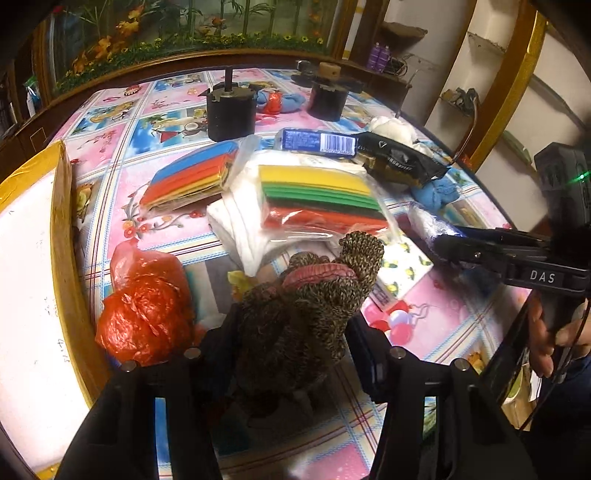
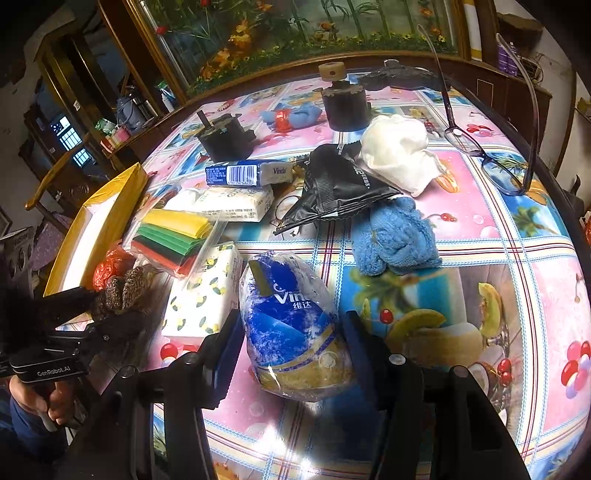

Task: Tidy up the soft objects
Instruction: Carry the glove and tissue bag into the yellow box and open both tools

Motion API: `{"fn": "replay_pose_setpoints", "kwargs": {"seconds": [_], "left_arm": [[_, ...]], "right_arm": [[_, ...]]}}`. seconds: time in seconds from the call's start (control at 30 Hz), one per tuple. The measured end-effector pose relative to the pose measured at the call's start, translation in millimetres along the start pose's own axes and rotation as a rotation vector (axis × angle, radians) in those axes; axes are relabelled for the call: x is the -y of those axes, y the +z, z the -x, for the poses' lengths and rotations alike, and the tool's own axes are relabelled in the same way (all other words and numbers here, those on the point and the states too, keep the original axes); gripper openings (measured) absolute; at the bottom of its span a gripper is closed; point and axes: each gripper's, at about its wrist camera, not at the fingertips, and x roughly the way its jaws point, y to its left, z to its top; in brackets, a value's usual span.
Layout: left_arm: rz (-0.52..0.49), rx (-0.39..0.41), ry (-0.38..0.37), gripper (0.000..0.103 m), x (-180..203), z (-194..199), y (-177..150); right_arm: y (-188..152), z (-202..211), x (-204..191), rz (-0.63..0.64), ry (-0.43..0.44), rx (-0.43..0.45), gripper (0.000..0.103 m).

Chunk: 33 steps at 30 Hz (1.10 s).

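My left gripper (image 1: 291, 332) is shut on a brown knitted glove (image 1: 314, 295) with a pink cuff, held just above the table; the glove also shows in the right wrist view (image 2: 122, 291). My right gripper (image 2: 291, 339) is shut on a blue and white Vinda tissue pack (image 2: 291, 325). A yellow-edged box (image 1: 59, 229) with a white inside stands at the left; it also shows in the right wrist view (image 2: 99, 221). A red plastic bag (image 1: 144, 314) lies beside it. Bags of coloured felt sheets (image 1: 321, 199), a blue towel (image 2: 391, 236) and a white cloth (image 2: 395, 151) lie on the table.
Two black cylinders (image 1: 231, 110) (image 2: 345, 103) stand at the back. A black foil pouch (image 2: 336, 184), tissue packs (image 2: 247, 173) (image 2: 207, 291) and glasses (image 2: 480, 147) lie on the patterned tablecloth (image 2: 498, 229). A wooden-framed aquarium (image 1: 192, 29) stands behind the table.
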Motion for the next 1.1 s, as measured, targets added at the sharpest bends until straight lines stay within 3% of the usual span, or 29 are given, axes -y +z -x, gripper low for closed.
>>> {"fn": "replay_pose_setpoints", "kwargs": {"seconds": [0.27,0.57,1.1], "left_arm": [[0.000,0.074,0.015,0.053,3.7,17.7,1.9],[0.029,0.098,0.016,0.053,-7.7,28.2,1.5],[0.128,0.159,0.035,0.053,-53.6,57.6,-2.6]], "right_arm": [[-1.5,11.0,-12.0,0.027,-0.013,0.039,0.059],[2.3,16.5,-22.9,0.040,-0.009,0.053,0.059],[24.9,14.2,-89.3,0.158,0.068,0.038,0.059]]}}
